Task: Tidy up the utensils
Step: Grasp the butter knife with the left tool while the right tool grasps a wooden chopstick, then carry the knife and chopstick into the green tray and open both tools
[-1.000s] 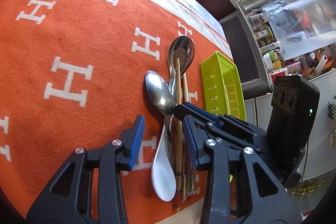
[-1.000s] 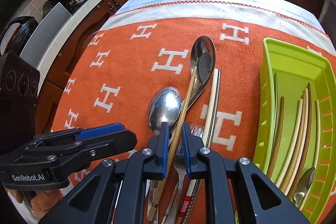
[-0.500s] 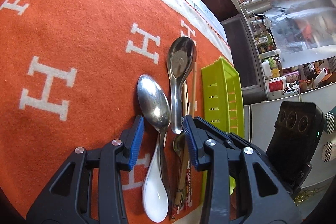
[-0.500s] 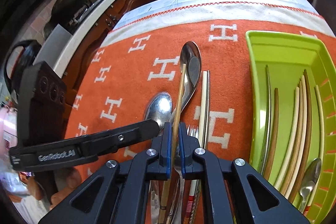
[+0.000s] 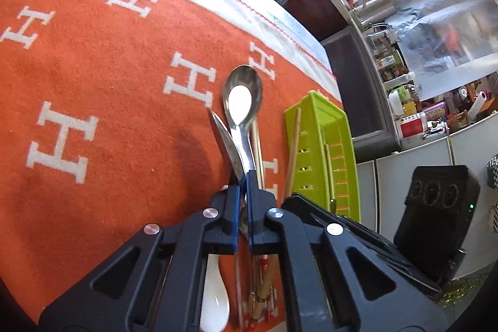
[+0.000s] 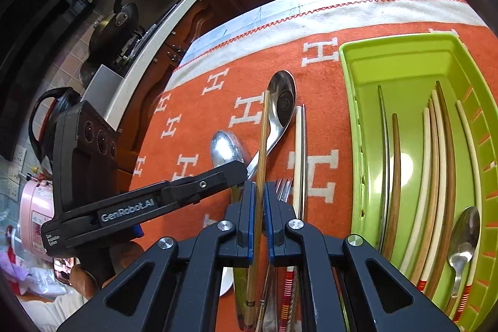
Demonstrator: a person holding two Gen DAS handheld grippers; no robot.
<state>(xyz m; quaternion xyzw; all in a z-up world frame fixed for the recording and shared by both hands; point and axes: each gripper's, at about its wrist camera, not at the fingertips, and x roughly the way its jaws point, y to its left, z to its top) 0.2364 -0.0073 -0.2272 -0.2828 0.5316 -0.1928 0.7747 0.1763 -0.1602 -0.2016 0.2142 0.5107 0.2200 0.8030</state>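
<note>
The left gripper (image 5: 242,185) is clamped on a steel spoon (image 5: 228,142) at the neck below its bowl, the bowl tipped on edge and lifted off the orange blanket (image 5: 93,77) that covers the bench. The right gripper (image 6: 260,192) is closed on a bamboo chopstick (image 6: 264,139), which runs from between its blue pads away toward the far edge of the bench and crosses the handle of a larger steel spoon (image 6: 281,105) lying bowl-up on the blanket. Just to the right of that spoon lies a pair of pale chopsticks (image 6: 299,145), and fork tines (image 6: 283,187) show beside the right gripper's fingers. Under both grippers, near the front edge of the bench, lie the rest of the loose utensils, among them a white ceramic spoon (image 5: 214,297) and chopsticks with red-striped ends (image 6: 288,285). Toward the right edge of the bench stands a lime-green tray (image 6: 351,114), which holds several wooden and pale chopsticks (image 6: 435,161) lying lengthwise and a small metal spoon (image 6: 463,238) at its near end. In the left wrist view the bamboo chopstick's tip stands just beside the tray's near wall.
</note>
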